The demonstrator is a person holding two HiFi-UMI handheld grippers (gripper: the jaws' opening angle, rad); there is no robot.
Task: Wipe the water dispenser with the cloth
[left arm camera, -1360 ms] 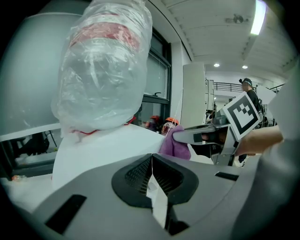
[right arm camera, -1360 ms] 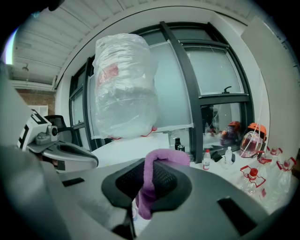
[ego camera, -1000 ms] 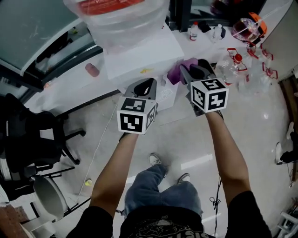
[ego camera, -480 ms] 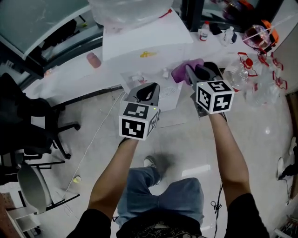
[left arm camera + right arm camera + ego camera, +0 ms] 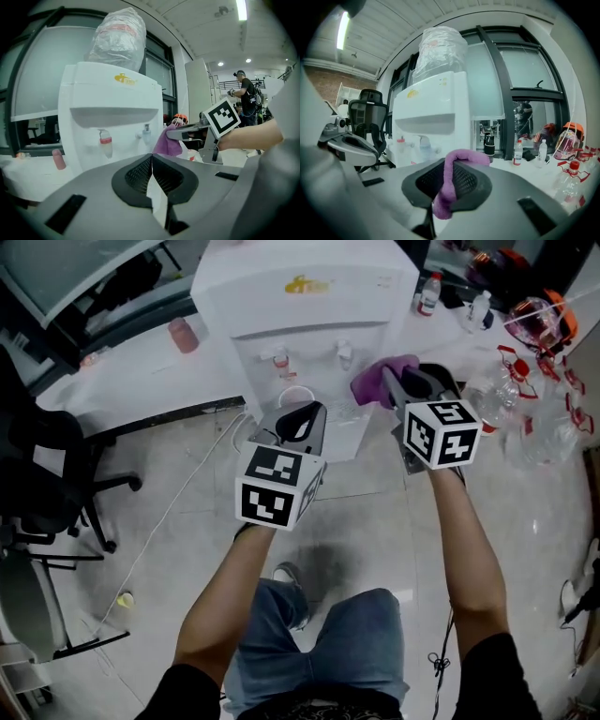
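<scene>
Head cam looks steeply down; both gripper cams face fwd, sharing the water dispenser (image 5: 309,310).

We see a white water dispenser (image 5: 309,296) at 12 o'clock with a yellow logo and 2 taps: the red tap (image 5: 279,360) and the pale blue tap (image 5: 345,352). The cloth (image 5: 380,381) is purple. The left gripper (image 5: 298,416) and the right gripper (image 5: 415,381) are grey with black ribbed pads, and each carries a cube with black-and-white square markers. The chair (image 5: 37,465) at 9 o'clock is black. The jeans (image 5: 319,643) are blue, the helmet (image 5: 555,304) at 2 o'clock is orange, and the small container (image 5: 184,334) at 11 o'clock is pink.
</scene>
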